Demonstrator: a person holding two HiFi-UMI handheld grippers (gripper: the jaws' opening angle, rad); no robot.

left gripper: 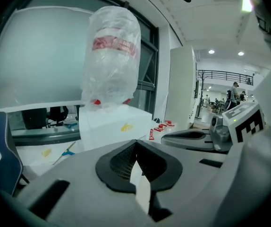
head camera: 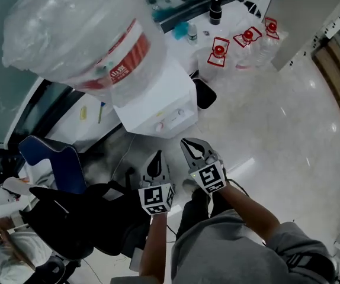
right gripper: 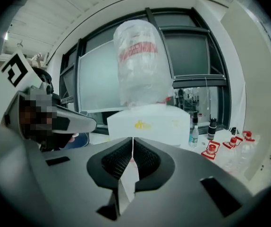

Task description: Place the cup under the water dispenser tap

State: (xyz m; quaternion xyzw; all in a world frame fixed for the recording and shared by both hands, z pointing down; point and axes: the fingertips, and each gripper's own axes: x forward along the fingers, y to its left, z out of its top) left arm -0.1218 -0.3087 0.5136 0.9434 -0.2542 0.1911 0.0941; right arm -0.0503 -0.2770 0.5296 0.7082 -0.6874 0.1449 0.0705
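**Grippers shut at the dispenser**

Left gripper and right gripper: ribbed black jaws pressed together, pinching nothing. At 12 o'clock stands the boxy white water dispenser, its plastic-wrapped bottle banded red, print unreadable. Glossy floor lies open toward 3 o'clock.

Big clear plastic-wrapped water bottle cut by head view's top edge, red label print unreadable. Lower front of white box-shaped water dispenser hidden behind left gripper. Distant people in hall too small to tell. Grey-sleeved person cut at bottom edge.
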